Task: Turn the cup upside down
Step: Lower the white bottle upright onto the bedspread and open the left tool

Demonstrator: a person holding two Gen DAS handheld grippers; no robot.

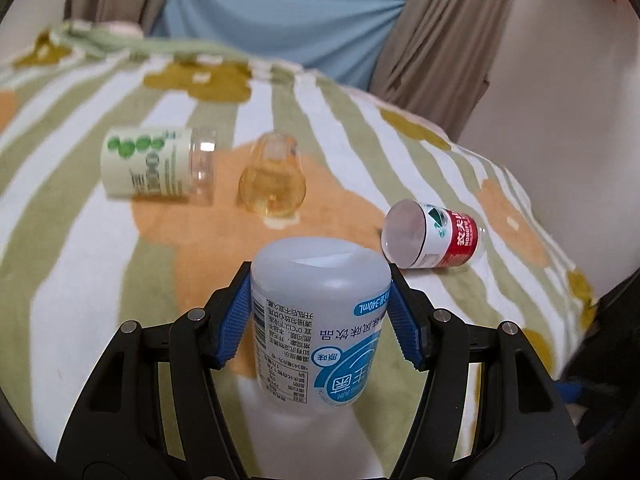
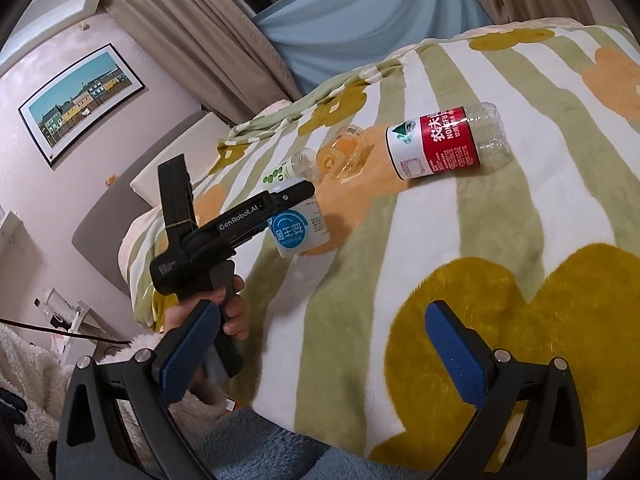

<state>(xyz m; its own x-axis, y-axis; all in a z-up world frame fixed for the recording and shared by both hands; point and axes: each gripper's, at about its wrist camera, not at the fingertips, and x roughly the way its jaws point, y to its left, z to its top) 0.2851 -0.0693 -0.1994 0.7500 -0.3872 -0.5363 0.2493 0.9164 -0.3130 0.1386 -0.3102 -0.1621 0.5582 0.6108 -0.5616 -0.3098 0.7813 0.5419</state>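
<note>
left gripper (image 1: pixel 320 316) pinches a frosted white cup (image 1: pixel 320 320), blue label inverted; right gripper (image 2: pixel 324 356) spread.

Striped flowered blanket (image 1: pixel 360 128), framed picture (image 2: pixel 80 96), beige curtains (image 1: pixel 432 32), blue cloth (image 1: pixel 280 12)

Striped green-and-white blanket (image 1: pixel 360 152) with orange and mustard flowers, bearing a green-dotted cup (image 1: pixel 154 166) on its side at middle left, an amber glass (image 1: pixel 274 178) (also tipped) just right of it, and a red-labelled cup (image 1: pixel 434 236) lying at middle right.
</note>
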